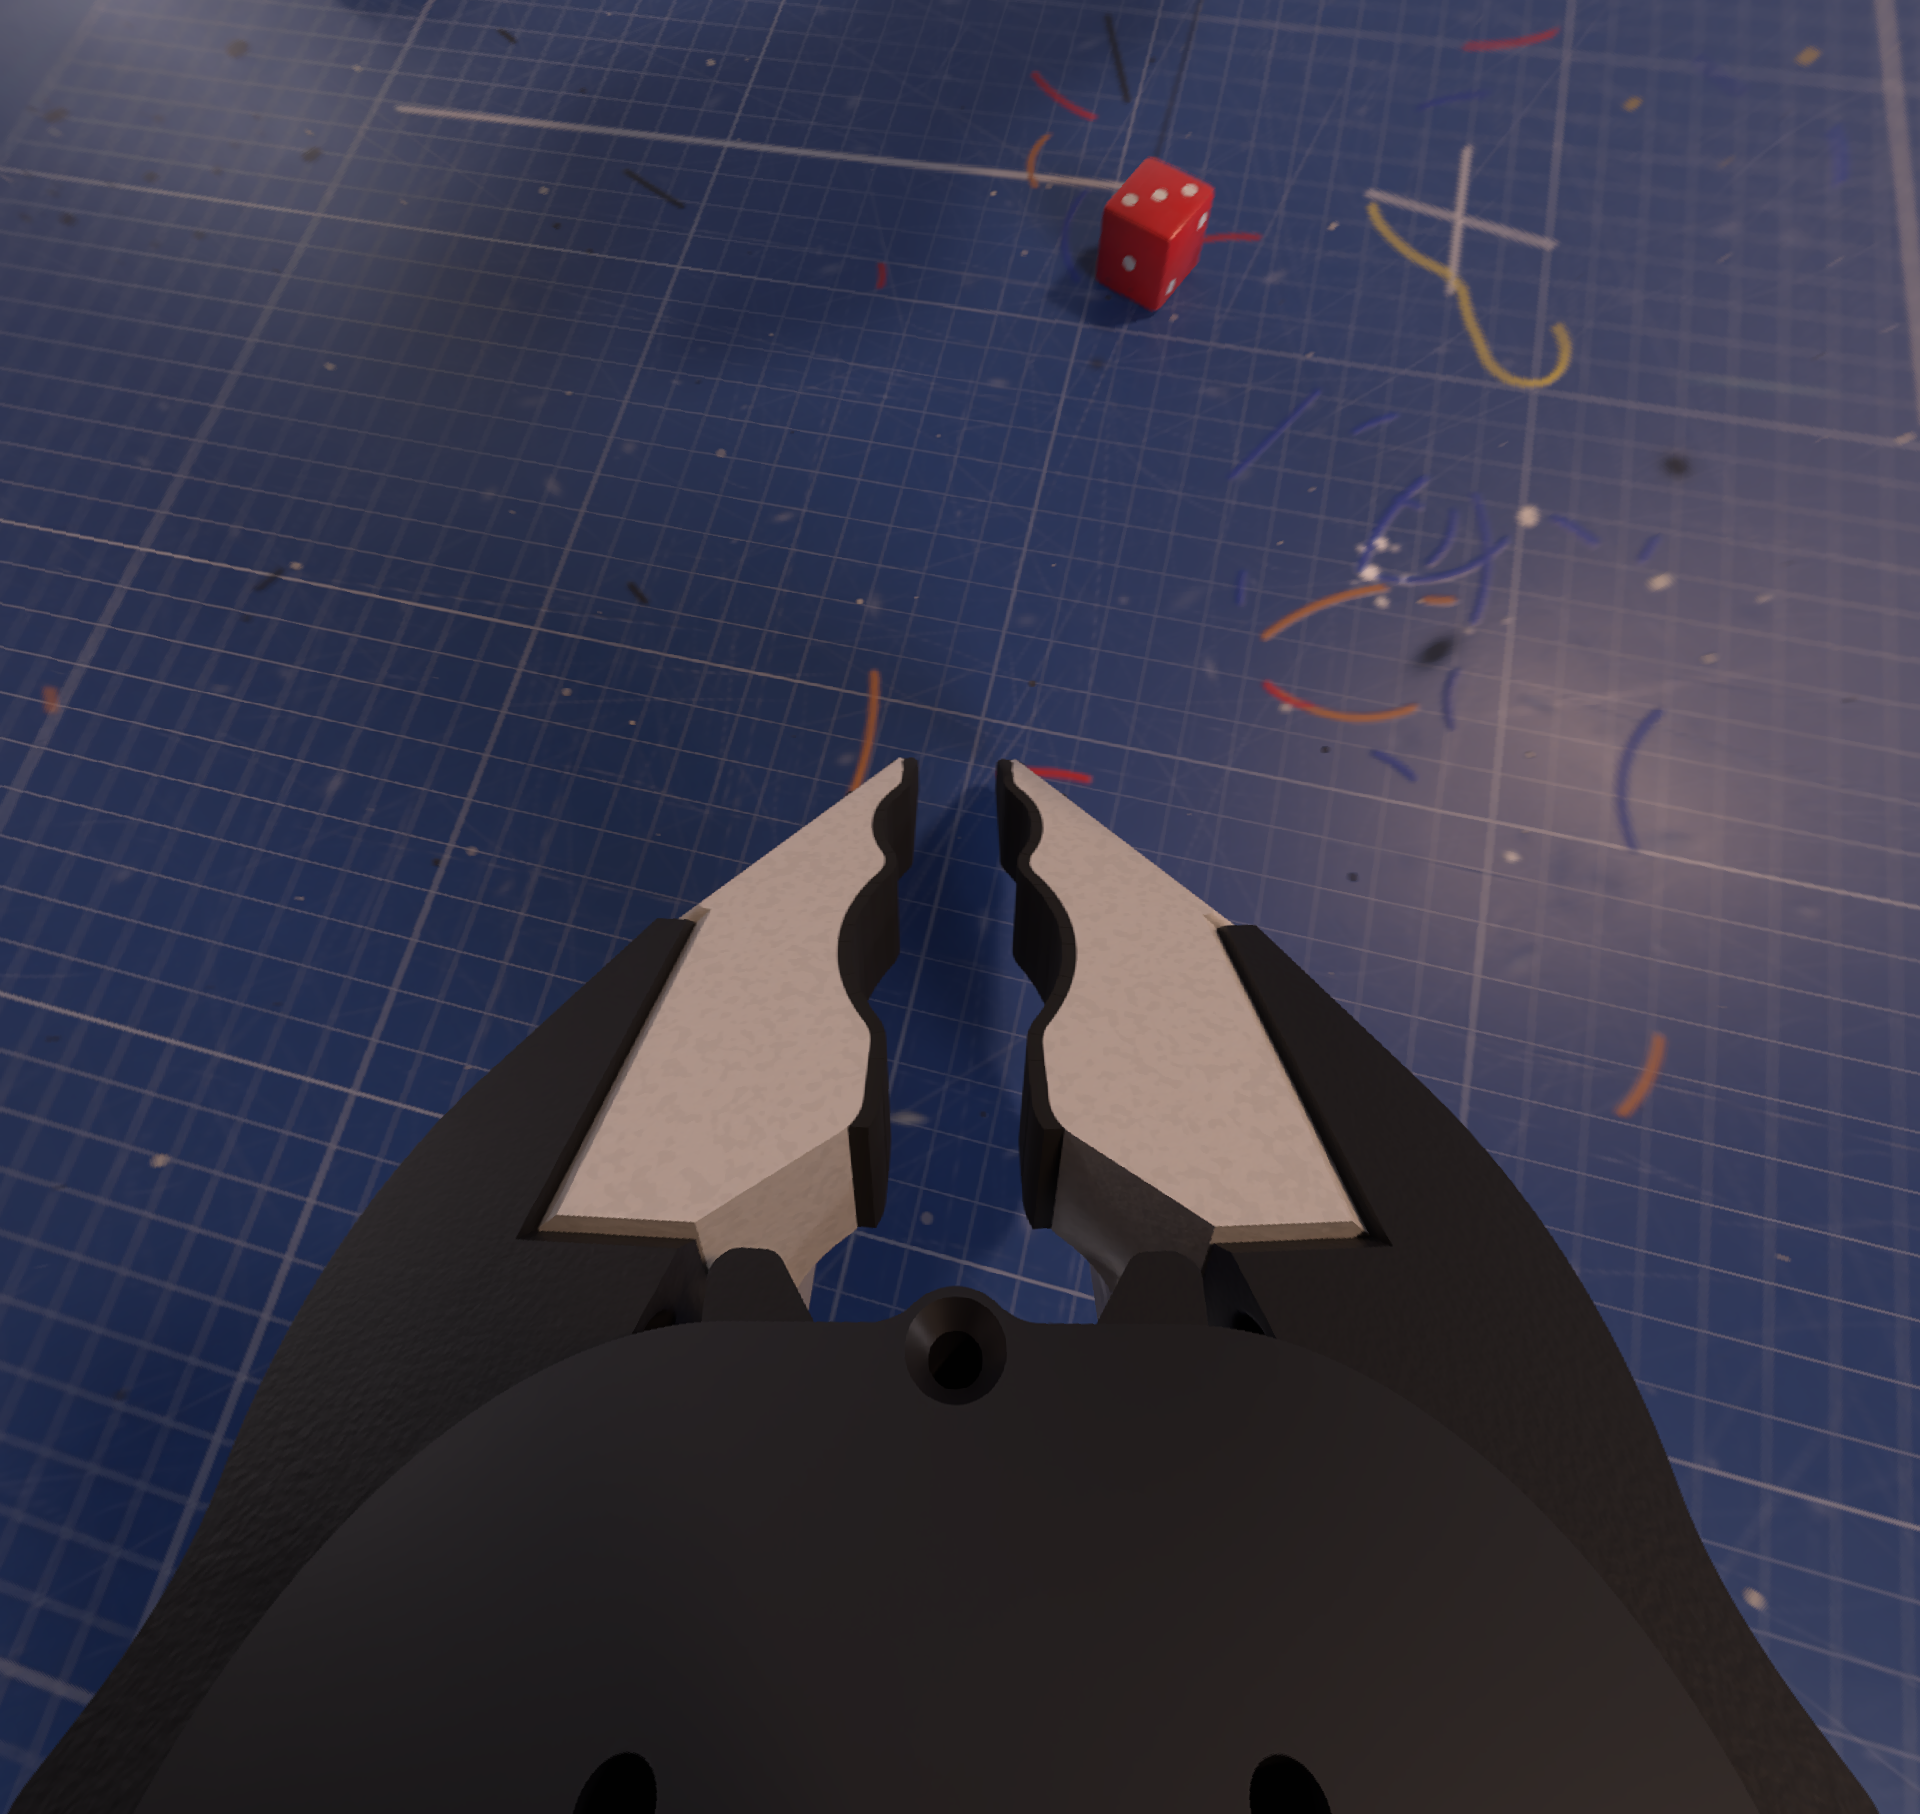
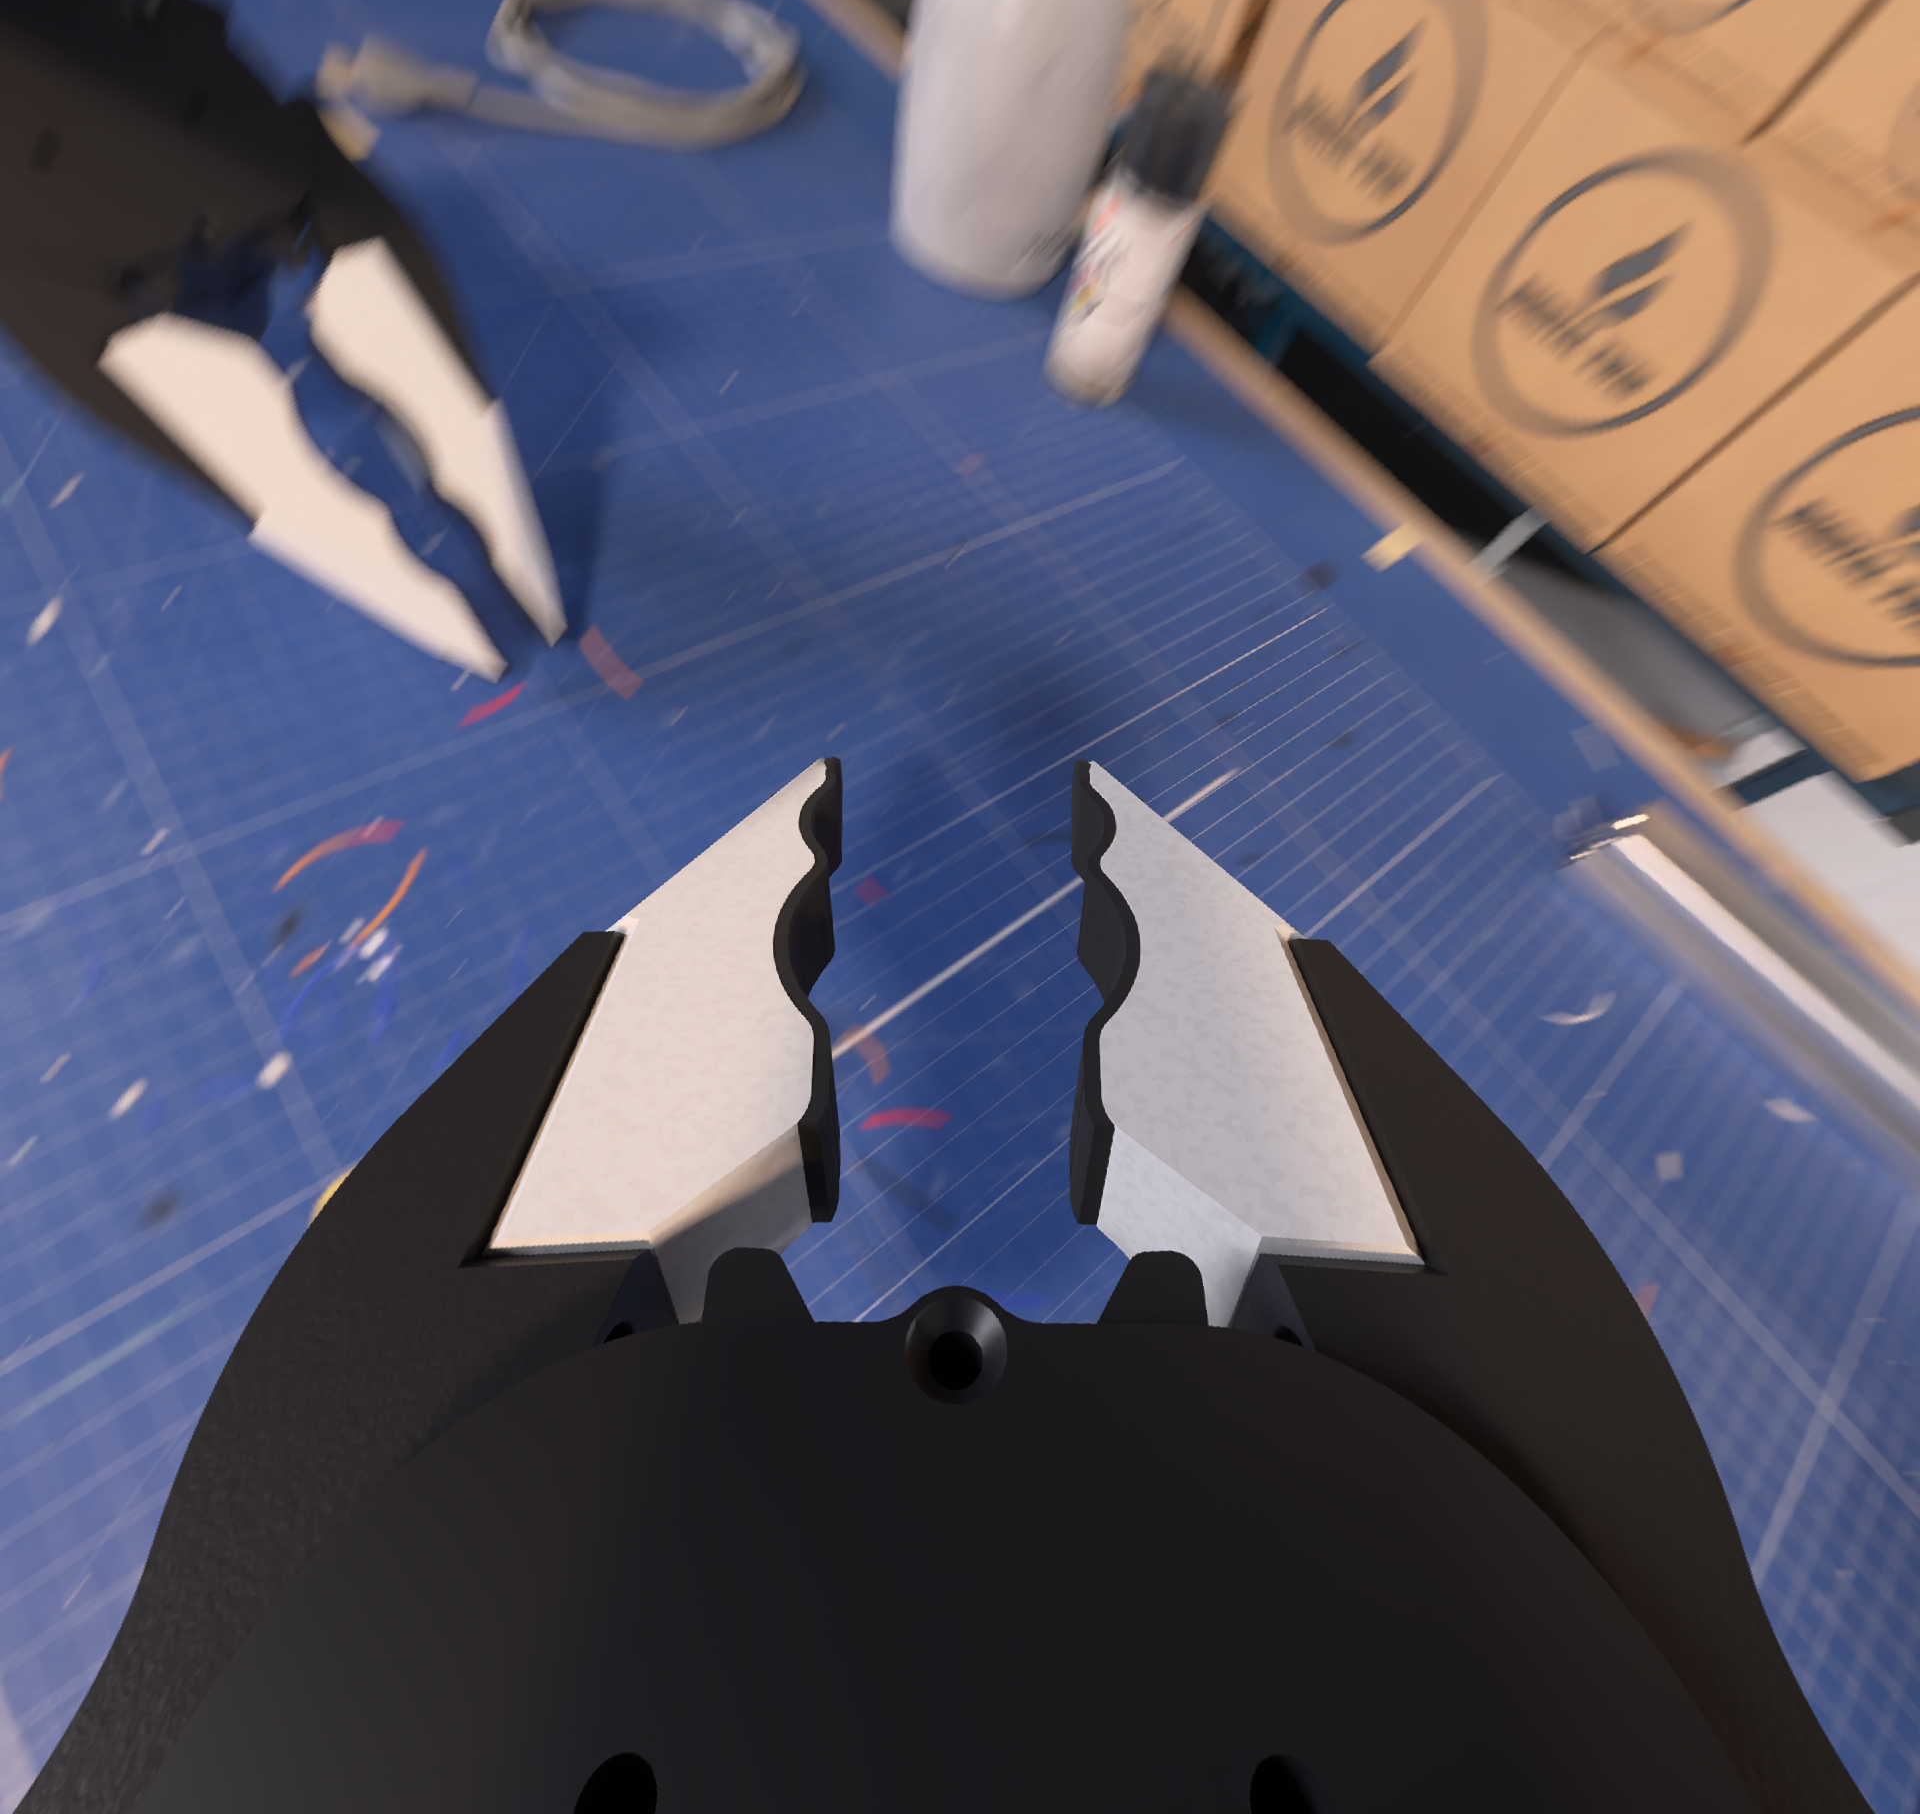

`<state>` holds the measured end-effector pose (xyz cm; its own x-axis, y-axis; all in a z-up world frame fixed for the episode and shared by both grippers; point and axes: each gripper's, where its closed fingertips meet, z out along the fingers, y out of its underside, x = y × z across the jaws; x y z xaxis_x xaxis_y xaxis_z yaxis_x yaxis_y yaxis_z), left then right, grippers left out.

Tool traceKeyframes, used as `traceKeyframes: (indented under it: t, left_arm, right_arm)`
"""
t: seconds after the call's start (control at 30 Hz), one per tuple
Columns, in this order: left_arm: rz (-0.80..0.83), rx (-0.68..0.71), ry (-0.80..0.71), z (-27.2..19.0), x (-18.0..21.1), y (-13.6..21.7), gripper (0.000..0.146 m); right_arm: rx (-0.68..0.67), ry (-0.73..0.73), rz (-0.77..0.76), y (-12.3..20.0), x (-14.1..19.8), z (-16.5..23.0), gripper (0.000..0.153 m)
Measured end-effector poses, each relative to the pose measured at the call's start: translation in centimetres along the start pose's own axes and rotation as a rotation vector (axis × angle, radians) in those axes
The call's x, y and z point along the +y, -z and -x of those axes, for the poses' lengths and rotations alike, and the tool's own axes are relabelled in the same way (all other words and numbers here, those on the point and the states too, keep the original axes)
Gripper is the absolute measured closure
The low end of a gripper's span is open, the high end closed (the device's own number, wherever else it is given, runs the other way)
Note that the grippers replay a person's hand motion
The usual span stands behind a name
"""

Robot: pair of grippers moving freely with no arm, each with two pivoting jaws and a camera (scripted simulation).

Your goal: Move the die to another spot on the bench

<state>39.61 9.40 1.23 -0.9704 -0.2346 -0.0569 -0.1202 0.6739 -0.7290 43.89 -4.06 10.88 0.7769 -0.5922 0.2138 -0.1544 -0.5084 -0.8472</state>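
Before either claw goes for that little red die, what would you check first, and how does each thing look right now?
1. Die in sight: ok in the left wrist view; not in the right wrist view.
2. Die free on the blue mat: ok, nothing touches it.
3. Left gripper empty: ok, narrow gap, holding nothing.
4. Left gap wide enough for the die: cannot tell.
5. Right gripper empty and open: ok.
6. Grippers apart: ok, the left one sits off to the side.
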Motion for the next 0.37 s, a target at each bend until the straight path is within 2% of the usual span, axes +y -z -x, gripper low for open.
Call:
traceKeyframes:
  t: [0.13, 0.23, 0.37]
  left_arm:
    - [0.019, -0.072, -0.074, 0.6, 0.0, -0.2, 0.146]
    - [0.015, -0.077, -0.055, 0.8, 0.0, -0.2, 0.146]
    - [0.012, -0.088, -0.04, 1.1, 0.3, 0.1, 0.143]
  right_arm:
    - [0.156, -0.054, -0.205, 0.0, -4.9, -5.7, 0.109]
    - [0.247, -0.076, -0.308, -1.4, -7.9, -10.2, 0.109]
    - [0.35, -0.07, -0.342, -4.4, -10.5, -15.8, 0.109]
